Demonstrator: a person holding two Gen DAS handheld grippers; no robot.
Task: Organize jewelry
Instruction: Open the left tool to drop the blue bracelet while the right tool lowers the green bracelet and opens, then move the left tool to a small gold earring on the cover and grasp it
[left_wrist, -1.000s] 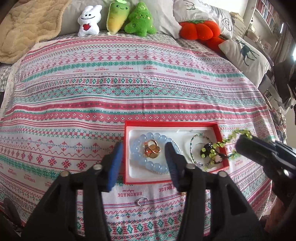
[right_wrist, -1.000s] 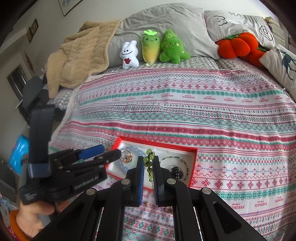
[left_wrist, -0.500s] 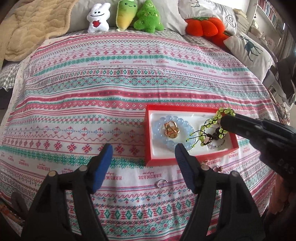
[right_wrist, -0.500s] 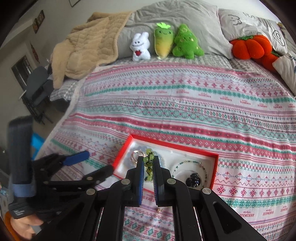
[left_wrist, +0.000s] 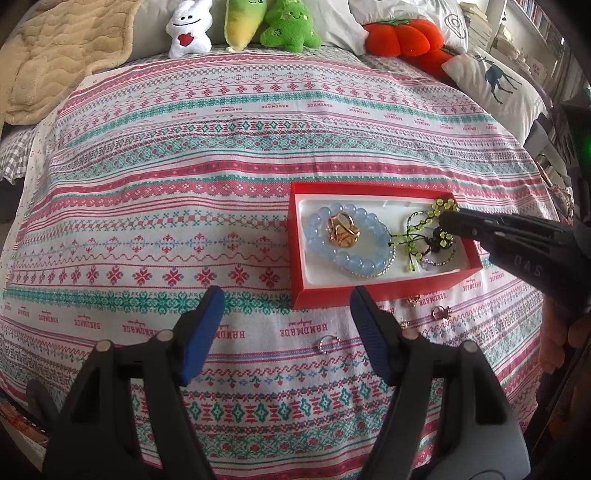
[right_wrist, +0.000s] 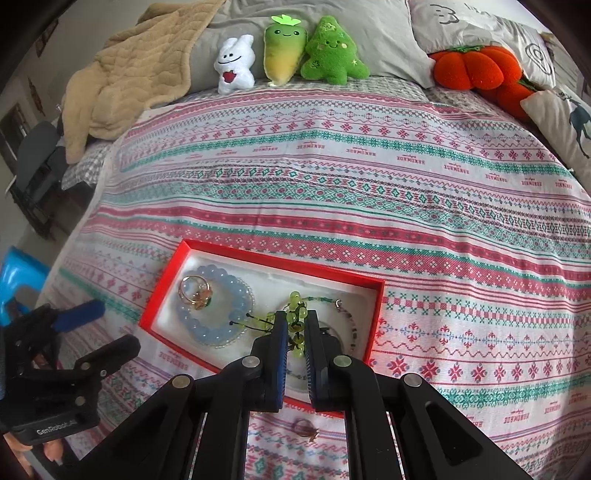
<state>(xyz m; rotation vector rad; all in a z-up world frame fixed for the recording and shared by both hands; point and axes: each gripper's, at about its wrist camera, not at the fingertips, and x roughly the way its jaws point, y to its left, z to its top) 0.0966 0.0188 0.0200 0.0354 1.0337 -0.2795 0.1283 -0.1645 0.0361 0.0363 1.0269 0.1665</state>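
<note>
While clamped, bracelet fills tongs.

A striped blanket covers the bed. A bunny toy, a green tree toy and an orange pumpkin sit by the pillows. The blue thing at the left may be a chair.

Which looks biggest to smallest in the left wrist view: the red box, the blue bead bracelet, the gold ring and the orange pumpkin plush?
1. red box
2. orange pumpkin plush, though it lies much farther from the camera, so its true size is unsure
3. blue bead bracelet
4. gold ring, which lies inside the bracelet
</note>
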